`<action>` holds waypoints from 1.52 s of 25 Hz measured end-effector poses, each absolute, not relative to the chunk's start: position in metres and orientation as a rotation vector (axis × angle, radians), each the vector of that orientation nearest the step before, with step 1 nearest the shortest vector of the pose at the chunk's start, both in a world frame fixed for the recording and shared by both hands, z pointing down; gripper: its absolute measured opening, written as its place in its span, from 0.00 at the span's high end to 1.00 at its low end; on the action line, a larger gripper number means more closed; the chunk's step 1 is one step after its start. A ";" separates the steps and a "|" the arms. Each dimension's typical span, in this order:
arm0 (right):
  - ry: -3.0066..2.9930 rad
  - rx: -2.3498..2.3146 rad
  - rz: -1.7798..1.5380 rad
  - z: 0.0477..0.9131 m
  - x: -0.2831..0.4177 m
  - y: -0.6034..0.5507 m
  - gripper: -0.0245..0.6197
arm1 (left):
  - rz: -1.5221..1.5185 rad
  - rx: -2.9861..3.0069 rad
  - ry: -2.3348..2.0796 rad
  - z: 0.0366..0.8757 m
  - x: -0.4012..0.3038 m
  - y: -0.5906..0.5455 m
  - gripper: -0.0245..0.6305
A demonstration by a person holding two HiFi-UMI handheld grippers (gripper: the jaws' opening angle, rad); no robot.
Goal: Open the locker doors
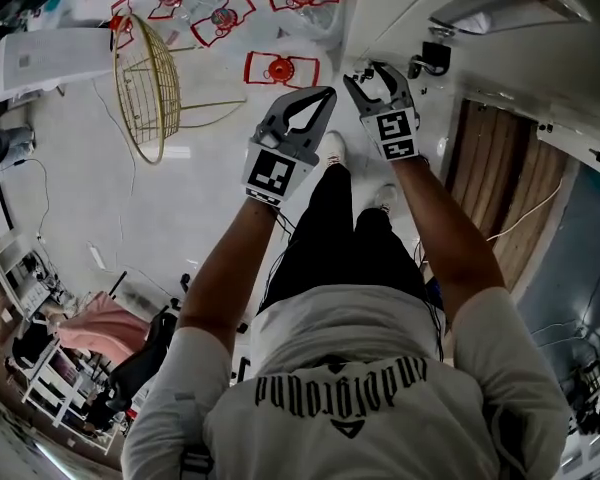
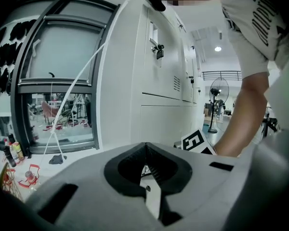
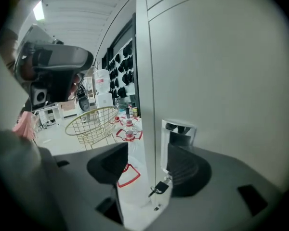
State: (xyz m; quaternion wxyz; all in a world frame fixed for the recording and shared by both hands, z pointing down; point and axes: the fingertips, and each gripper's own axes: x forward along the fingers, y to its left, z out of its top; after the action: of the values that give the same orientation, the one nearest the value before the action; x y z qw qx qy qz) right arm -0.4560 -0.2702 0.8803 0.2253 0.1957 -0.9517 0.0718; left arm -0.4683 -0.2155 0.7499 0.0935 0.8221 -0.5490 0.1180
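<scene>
Your right gripper (image 1: 372,76) sits jaws apart, astride the edge of the locker door (image 3: 221,81) by its handle recess (image 3: 178,131) at centre frame, nothing clamped, the door seemingly shut, left gripper (image 1: 325,93) pinched together empty, so all opening remains.

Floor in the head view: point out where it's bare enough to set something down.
Bare floor lies below the wire basket, left of the person's legs. It is crowded along the top, where red frames cluster, and at the lockers on the right.
</scene>
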 end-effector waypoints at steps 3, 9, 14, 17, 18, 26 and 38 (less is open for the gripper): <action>-2.617 0.524 0.218 0.880 -0.456 -0.265 0.55 | 0.349 2.439 -1.632 0.747 -0.466 -0.214 0.95; -2.616 0.508 0.219 0.880 -0.442 -0.241 0.55 | 0.356 2.445 -1.646 0.742 -0.459 -0.208 0.95; -2.602 0.499 0.211 0.880 -0.418 -0.208 0.55 | 0.369 2.441 -1.657 0.740 -0.447 -0.194 0.95; -2.584 0.506 0.208 0.880 -0.400 -0.191 0.56 | 0.373 2.440 -1.654 0.739 -0.435 -0.183 0.95; -2.576 0.512 0.203 0.881 -0.395 -0.187 0.57 | 0.375 2.439 -1.653 0.739 -0.432 -0.180 0.95; -2.514 0.619 0.151 0.882 -0.335 -0.160 0.66 | 0.383 2.443 -1.646 0.740 -0.395 -0.151 0.95; -2.477 0.641 0.166 0.886 -0.213 -0.139 0.78 | 0.416 2.537 -1.541 0.737 -0.295 -0.137 0.95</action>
State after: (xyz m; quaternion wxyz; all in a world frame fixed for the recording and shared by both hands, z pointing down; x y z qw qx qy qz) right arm -0.2126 -0.1390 0.8860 0.2850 0.2396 -0.9260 0.0619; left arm -0.2947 -0.1368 0.7370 0.0721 0.8442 -0.5128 0.1383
